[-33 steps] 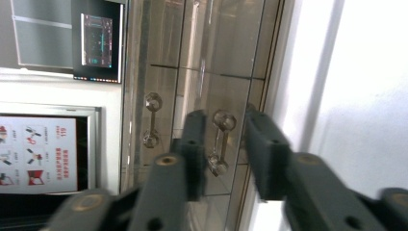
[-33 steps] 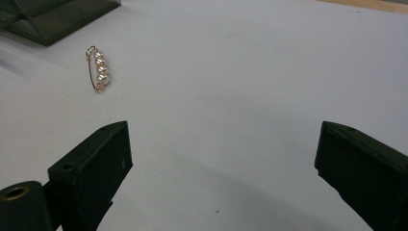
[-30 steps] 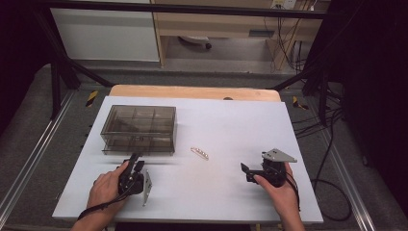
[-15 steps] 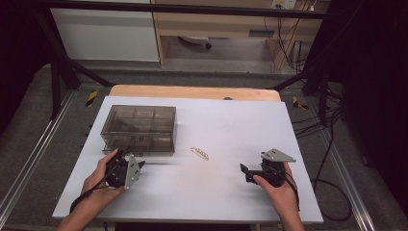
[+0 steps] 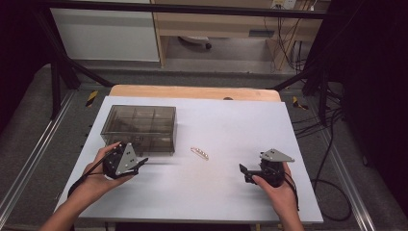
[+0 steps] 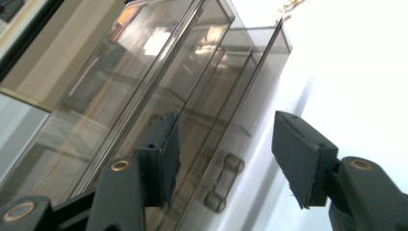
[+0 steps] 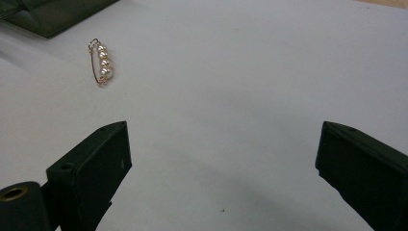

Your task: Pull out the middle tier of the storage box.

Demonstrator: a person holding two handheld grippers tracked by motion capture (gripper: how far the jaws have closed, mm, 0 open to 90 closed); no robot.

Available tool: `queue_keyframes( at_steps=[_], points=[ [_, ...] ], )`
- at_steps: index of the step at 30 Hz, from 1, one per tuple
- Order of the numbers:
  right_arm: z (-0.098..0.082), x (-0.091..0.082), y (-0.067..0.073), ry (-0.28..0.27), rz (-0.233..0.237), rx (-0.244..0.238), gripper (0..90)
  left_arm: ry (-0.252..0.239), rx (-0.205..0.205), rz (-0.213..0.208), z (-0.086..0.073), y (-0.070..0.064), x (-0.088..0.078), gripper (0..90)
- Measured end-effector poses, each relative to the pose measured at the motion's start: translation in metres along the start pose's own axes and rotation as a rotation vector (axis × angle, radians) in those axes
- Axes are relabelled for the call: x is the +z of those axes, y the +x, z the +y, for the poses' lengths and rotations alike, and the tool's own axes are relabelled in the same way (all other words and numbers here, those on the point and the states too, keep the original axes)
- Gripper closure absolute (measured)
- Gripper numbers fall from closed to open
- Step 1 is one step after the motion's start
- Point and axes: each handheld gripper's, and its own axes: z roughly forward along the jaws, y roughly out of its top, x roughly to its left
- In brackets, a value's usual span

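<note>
The left gripper (image 5: 140, 163), jaws half spread and just now closing a little with nothing between them, points at the front of the box (image 5: 139, 126). It should line up with the small latch (image 6: 222, 182) before closing. The right gripper (image 5: 244, 172) is spread wide and empty; the pearl clip (image 7: 101, 61) lies ahead, to its left. White table (image 5: 231, 125), dark room.

The white table (image 5: 202, 192) has a wood strip along its far edge. A smoky see-through box (image 5: 139, 126) sits on it. A small pearl clip (image 5: 199, 153) lies just beside the box, toward the middle.
</note>
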Motion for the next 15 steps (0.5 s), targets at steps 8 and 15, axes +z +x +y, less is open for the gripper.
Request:
queue_keyframes(
  at_steps=[8, 15],
  points=[
    [0.0, 0.0, 0.0, 0.001, 0.002, -0.001, 5.8, -0.016, -0.012, -0.059, 0.012, 0.002, 0.011, 44.1],
    [0.0, 0.0, 0.0, 0.0, 0.003, -0.001, 5.8, -0.019, -0.008, -0.099, 0.02, 0.001, 0.021, 45.2]
  ],
)
